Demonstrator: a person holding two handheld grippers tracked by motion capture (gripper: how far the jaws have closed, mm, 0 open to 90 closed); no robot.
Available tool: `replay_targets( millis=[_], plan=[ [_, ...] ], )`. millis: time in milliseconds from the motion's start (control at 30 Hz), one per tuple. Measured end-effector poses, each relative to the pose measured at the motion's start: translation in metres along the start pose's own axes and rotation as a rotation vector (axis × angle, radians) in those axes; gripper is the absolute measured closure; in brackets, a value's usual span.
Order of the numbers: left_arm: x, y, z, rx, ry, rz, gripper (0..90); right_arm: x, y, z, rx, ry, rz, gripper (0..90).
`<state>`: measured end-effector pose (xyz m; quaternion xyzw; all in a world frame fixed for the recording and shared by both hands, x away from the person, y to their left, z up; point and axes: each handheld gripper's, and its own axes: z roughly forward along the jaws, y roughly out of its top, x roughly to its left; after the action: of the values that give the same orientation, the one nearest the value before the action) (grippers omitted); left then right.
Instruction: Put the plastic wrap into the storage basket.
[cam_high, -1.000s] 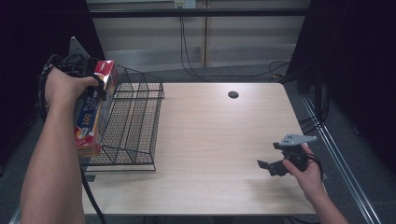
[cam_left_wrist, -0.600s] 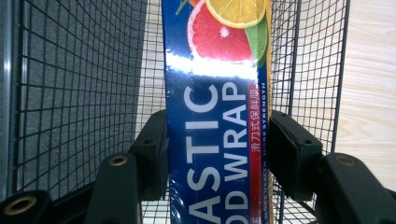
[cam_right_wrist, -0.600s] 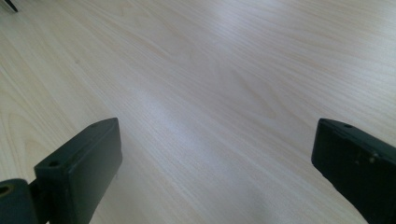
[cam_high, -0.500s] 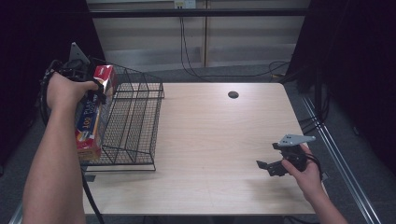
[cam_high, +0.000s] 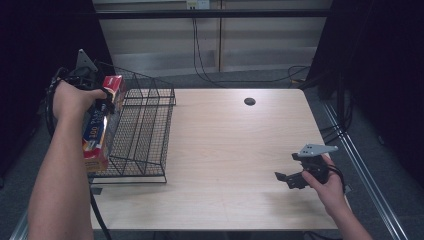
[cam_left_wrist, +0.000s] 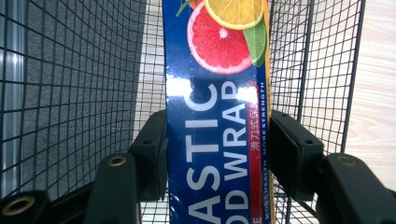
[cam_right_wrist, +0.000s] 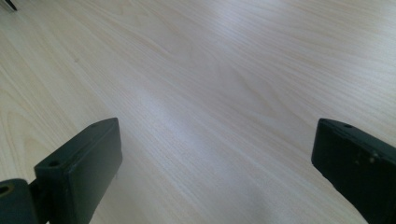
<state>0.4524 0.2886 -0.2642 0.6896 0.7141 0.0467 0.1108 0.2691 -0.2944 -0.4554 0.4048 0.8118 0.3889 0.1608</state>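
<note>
Little has shifted since the earlier frame: the plastic wrap box (cam_high: 97, 131) remains raised at the outer left side of the basket, and the right hand has not left its spot. From largest to smallest, the light wooden table (cam_high: 235, 145) carries a black wire basket (cam_high: 142, 130) at its left edge. The left tool (cam_left_wrist: 219, 140), held above that edge, is clenched on the long blue box, its pads pressing both narrow sides, with basket mesh behind. The right tool (cam_high: 289, 179) rests low over the table's right front, its jaws spread wide on nothing. A small dark hole (cam_high: 249, 101) marks the far tabletop.
</note>
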Motion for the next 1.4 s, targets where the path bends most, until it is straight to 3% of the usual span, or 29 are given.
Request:
replay_targets(
  millis=[733,1167,1400],
  plan=[
    [0.007,-0.001,0.007,-0.019,-0.003,-0.040,43.1,0.002,0.000,0.003,0.008,0.004,-0.001,1.7],
    [0.013,-0.002,0.020,0.009,-0.007,-0.074,42.3,0.001,0.000,0.003,0.009,0.003,-0.005,1.7],
    [0.015,-0.002,0.023,0.020,-0.002,-0.067,42.0,0.002,-0.001,0.004,0.016,-0.001,-0.005,1.7]
  ],
)
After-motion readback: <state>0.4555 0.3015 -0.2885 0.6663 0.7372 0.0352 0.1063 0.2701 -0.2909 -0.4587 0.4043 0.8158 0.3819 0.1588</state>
